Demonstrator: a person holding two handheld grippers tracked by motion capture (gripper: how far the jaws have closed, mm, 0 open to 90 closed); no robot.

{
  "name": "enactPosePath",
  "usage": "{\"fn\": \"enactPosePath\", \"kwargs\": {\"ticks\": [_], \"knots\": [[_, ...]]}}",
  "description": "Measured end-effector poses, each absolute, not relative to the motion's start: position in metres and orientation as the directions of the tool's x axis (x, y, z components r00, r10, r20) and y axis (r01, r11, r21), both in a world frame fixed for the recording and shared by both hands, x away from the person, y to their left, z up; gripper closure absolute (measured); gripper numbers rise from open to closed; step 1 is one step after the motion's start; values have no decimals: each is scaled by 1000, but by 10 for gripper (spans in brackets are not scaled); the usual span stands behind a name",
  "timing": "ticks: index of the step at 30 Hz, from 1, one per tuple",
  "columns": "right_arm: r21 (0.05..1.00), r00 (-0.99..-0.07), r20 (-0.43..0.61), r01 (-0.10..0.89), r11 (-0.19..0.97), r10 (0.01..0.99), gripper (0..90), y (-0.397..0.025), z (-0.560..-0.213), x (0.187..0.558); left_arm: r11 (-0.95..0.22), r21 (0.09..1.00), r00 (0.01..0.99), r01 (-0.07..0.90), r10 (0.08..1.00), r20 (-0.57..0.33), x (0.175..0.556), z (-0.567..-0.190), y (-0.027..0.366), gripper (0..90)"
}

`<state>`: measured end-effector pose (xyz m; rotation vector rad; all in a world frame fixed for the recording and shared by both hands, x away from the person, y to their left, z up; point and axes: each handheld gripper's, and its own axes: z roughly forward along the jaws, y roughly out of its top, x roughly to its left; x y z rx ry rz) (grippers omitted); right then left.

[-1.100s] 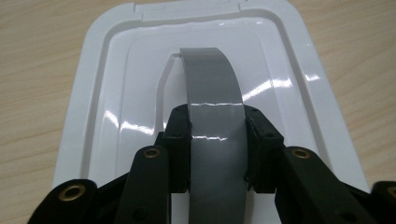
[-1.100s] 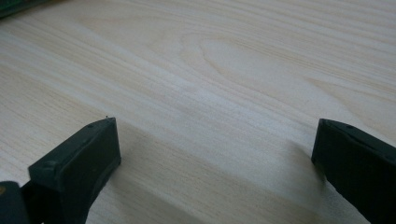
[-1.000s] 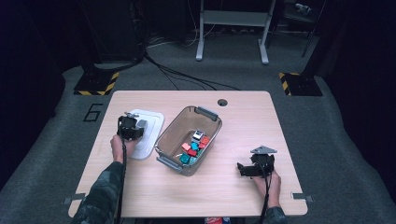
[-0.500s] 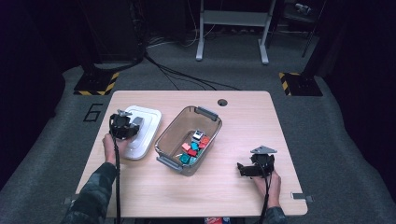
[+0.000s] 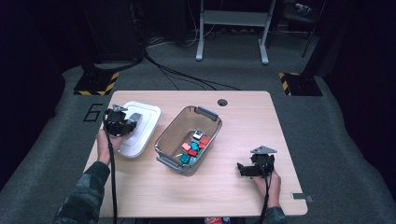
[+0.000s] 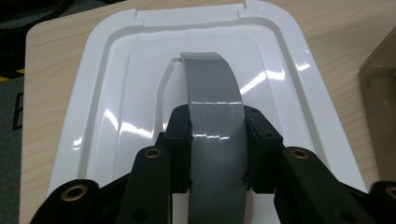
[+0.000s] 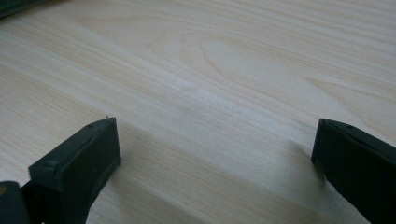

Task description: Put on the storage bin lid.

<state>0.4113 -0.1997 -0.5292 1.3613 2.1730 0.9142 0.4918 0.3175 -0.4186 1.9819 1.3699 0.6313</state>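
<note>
High view: a wooden table [image 5: 233, 196] seen from above. A white plastic lid [image 5: 140, 128] lies flat near its left edge, just beside a clear storage bin [image 5: 164, 140] that holds small coloured blocks [image 5: 194, 148].
High view, left gripper [image 5: 122, 125]: sits over the lid, held by the person's left hand [image 5: 106, 142].
High view, right gripper [image 5: 247, 169]: rests low over bare wood near the front right, well apart from the bin.
Left gripper view: both black jaws are closed against the sides of the lid's grey arched handle [image 6: 215, 135], the white lid spreading out around it.
Right gripper view: the two jaws stand wide apart with nothing between them, bare wood grain beneath.
Step in hand, as a judgement: picking up the lid by its handle, probably to cover the bin.
Doing it well: keep the squeeze centred on the handle, lift straight so the lid stays level, and line its corners up with the bin's rim before lowering.
</note>
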Motion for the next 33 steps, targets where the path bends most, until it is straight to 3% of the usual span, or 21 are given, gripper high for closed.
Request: {"fn": "enactPosePath", "kwargs": {"ticks": [18, 33], "knots": [[716, -435, -4, 627, 306, 901, 6, -200, -529, 411, -264, 755, 370, 600, 929, 31, 473, -352, 312, 668], [716, -434, -3, 628, 305, 901, 6, -200, -529, 411, -323, 762, 479, 562, 877, 18, 459, -315, 261, 668]]}}
